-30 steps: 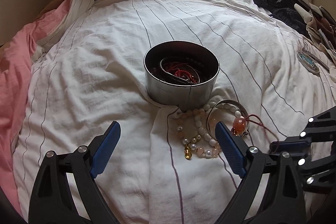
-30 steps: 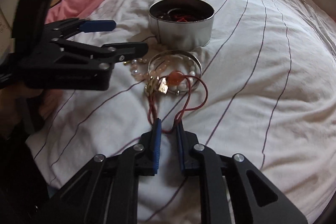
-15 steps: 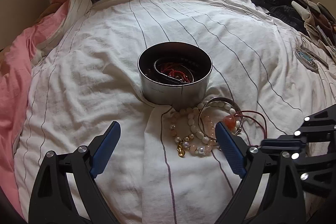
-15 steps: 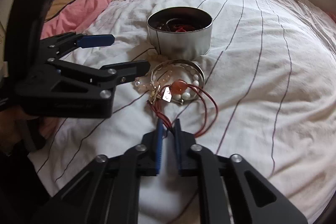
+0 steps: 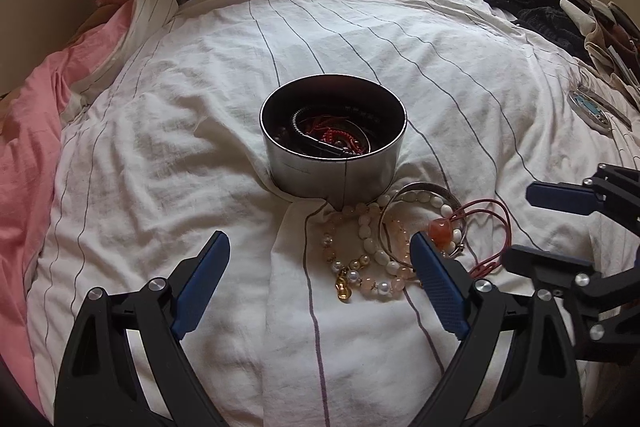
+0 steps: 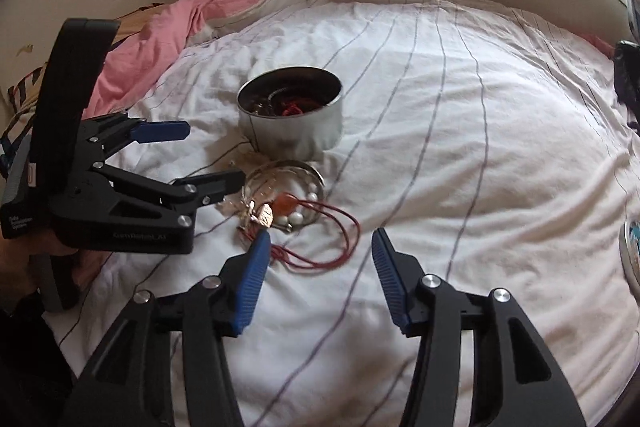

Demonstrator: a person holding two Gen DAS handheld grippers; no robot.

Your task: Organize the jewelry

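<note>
The right gripper (image 6: 318, 269) has just been opening, and its jaws now stand apart with nothing between them: the red cord necklace (image 6: 320, 239) they pinched half a second ago lies loose on the sheet, just in front of the round tin (image 6: 291, 115). So that pick looks let go, and the cord is not yet in the tin. The left gripper (image 5: 320, 283) hovers wide apart and empty on the tin's near side. Beside the cord, touching the tin's foot, sit the silver bangle (image 5: 420, 193) and the pearl bracelet (image 5: 370, 247); whether the cord is tangled with them is hard to say.
</note>
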